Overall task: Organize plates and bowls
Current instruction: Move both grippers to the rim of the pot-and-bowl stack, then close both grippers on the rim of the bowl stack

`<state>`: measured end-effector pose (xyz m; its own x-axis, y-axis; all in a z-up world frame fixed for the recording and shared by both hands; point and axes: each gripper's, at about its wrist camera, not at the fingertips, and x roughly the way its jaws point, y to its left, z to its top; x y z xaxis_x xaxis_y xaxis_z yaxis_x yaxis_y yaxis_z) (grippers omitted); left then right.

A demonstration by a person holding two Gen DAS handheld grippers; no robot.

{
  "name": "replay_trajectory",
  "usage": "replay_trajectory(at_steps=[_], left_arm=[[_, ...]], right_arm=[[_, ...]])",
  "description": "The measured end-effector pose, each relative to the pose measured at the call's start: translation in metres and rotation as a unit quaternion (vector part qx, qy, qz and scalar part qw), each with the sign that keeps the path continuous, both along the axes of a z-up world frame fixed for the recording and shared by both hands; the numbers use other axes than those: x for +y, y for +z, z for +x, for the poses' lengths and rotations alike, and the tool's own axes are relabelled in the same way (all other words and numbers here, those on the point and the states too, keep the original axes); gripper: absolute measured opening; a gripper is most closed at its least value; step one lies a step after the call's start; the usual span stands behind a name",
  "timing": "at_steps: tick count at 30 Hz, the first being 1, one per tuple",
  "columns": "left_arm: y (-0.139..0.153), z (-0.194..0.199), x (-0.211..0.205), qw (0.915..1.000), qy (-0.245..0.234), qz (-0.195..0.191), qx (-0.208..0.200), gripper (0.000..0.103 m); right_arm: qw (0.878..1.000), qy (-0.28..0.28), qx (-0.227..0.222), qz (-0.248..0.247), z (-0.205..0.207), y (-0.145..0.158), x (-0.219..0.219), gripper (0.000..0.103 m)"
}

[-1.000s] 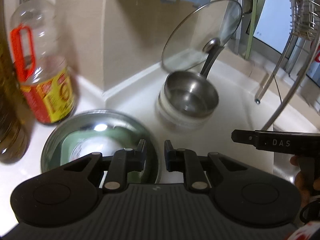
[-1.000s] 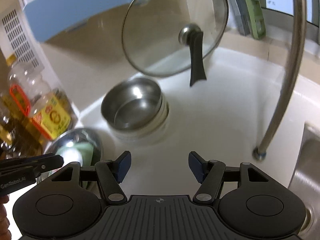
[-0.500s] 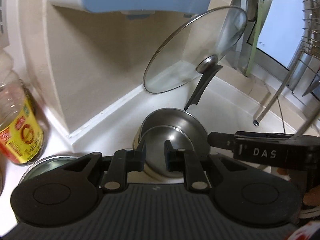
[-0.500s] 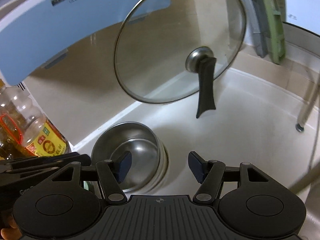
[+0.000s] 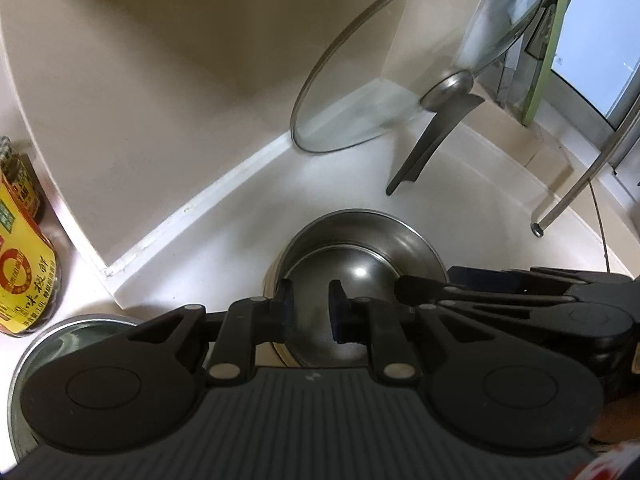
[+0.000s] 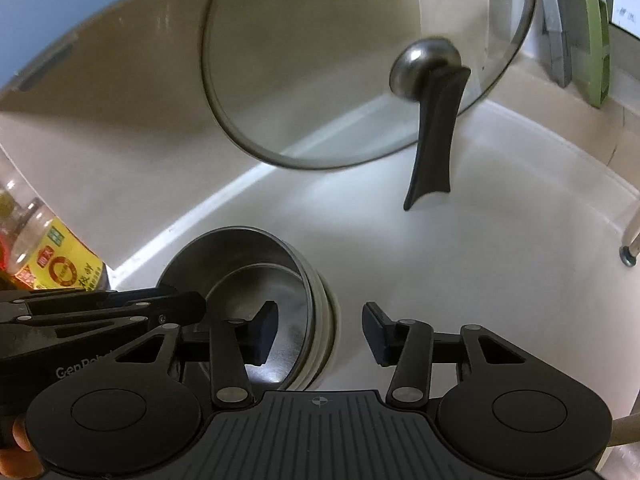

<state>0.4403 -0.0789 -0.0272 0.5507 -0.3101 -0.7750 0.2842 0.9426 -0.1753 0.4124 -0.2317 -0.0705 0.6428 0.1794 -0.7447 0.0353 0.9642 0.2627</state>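
White countertop (image 5: 248,216), glossy, running into a corner where a raised white lip meets the beige wall. Lower centre of the left wrist view: a stack of bowls (image 5: 360,264), steel one on top, nested in pale ones below, resting on the counter. Same stack sits lower left in the right wrist view (image 6: 256,280). Upper right: glass lid (image 5: 416,64) standing on edge, its dark handle reaching down toward the counter. Far left: oil bottle (image 5: 24,264) with yellow label. Lower left corner: a second steel bowl (image 5: 76,328), partly hidden. Right edge: a thin metal leg (image 5: 568,200) meets the counter.
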Motion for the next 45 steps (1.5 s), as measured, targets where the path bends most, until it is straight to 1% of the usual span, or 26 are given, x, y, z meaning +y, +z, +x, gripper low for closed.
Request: replay_trajectory(at_steps=[2,10,14,15,16,19,21,23,24,27,29,31,33,36,37,38,43,45], left_arm=[[0.000,0.003,0.001,1.0000,0.000,-0.004,0.007,0.016],[0.008,0.004,0.007,0.9998,-0.005,-0.014,0.014,0.016],[0.018,-0.001,0.019,0.9982,-0.008,-0.058,0.017,0.016],[0.021,-0.001,0.021,0.9980,-0.005,-0.061,0.014,0.016],[0.023,-0.001,0.023,0.9980,-0.003,-0.062,0.009,0.017],[0.022,0.001,0.023,0.9980,-0.006,-0.061,0.015,0.017],[0.017,0.002,0.021,0.9985,0.002,-0.051,0.017,0.017],[0.009,0.004,0.019,0.9981,0.001,-0.054,0.030,0.017],[0.005,0.004,0.017,0.9982,0.002,-0.049,0.034,0.017],[-0.003,0.002,0.011,0.9985,0.000,-0.043,0.034,0.017],[-0.007,-0.002,0.008,0.9990,0.000,-0.039,0.021,0.017],[-0.007,-0.009,0.004,0.9998,0.000,-0.021,-0.008,0.017],[-0.007,-0.018,0.004,0.9993,-0.001,-0.011,-0.035,0.017],[-0.005,-0.033,0.012,0.9965,-0.002,-0.035,-0.076,0.017],[-0.005,-0.037,0.013,0.9957,-0.001,-0.034,-0.086,0.017],[-0.006,-0.039,0.014,0.9954,0.001,-0.028,-0.092,0.017],[-0.007,-0.047,0.014,0.9948,-0.002,-0.020,-0.100,0.017],[-0.002,-0.053,0.016,0.9935,0.008,-0.017,-0.112,0.017]], right_arm=[[1.000,0.000,0.005,0.002,0.002,-0.003,-0.001,0.046],[1.000,-0.006,0.014,0.009,0.005,-0.005,-0.007,0.045],[1.000,-0.007,0.014,0.015,0.002,-0.006,-0.010,0.045],[1.000,-0.007,0.014,0.016,0.002,-0.006,-0.010,0.045],[1.000,-0.007,0.015,0.016,0.004,-0.007,-0.011,0.045],[1.000,-0.008,0.017,0.018,0.007,-0.010,-0.011,0.045],[1.000,-0.008,0.019,0.019,0.009,-0.011,-0.011,0.045],[1.000,-0.007,0.020,0.019,0.009,-0.013,-0.010,0.045],[1.000,-0.006,0.020,0.018,0.010,-0.013,-0.010,0.045],[1.000,-0.007,0.021,0.020,0.011,-0.016,-0.009,0.045],[1.000,-0.006,0.019,0.021,0.010,-0.018,-0.008,0.045],[1.000,-0.006,0.013,0.022,0.008,-0.020,-0.007,0.045],[1.000,-0.008,0.005,0.020,0.005,-0.022,-0.006,0.045],[1.000,-0.011,-0.007,0.024,-0.001,-0.025,-0.005,0.045],[1.000,-0.011,-0.010,0.025,-0.003,-0.025,-0.005,0.045],[1.000,-0.012,-0.013,0.024,-0.004,-0.026,-0.005,0.045],[0.999,-0.013,-0.021,0.020,-0.007,-0.026,-0.003,0.045],[0.999,-0.011,-0.024,0.018,-0.008,-0.025,0.000,0.045]])
